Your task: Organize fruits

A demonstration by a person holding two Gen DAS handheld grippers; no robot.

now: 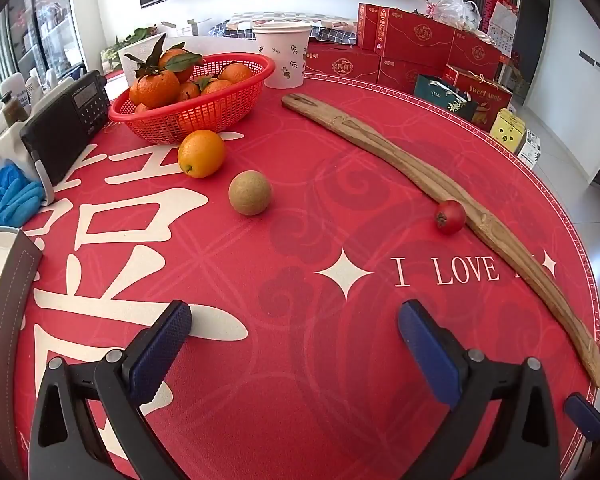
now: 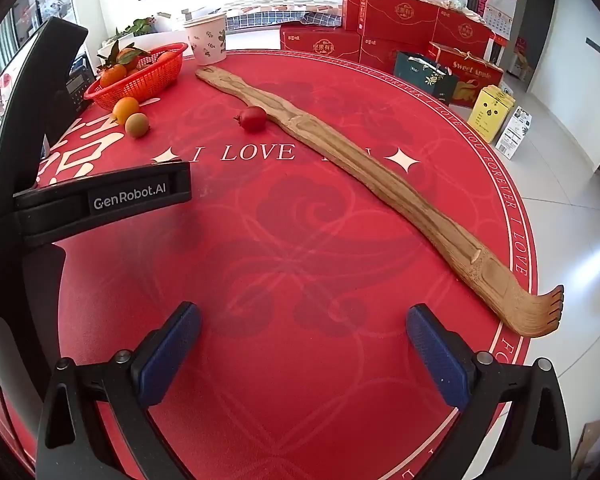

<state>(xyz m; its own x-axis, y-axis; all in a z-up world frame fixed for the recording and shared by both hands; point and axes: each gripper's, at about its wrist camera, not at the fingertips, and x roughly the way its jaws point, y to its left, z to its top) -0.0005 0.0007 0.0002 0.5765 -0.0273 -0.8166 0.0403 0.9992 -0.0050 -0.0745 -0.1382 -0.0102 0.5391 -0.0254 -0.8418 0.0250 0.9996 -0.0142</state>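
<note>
Blue-padded jaws on my left gripper and my right gripper both stand wide apart with nothing between them, tilted down over the round red printed tablecloth, as I judge, to pick a first fruit. Three fruits lie loose: a smooth orange just beside the red plastic mesh basket of leafy tangerines (their likely home), a tan round fruit near it, and a small red fruit touching the long wooden back-scratcher.
</note>
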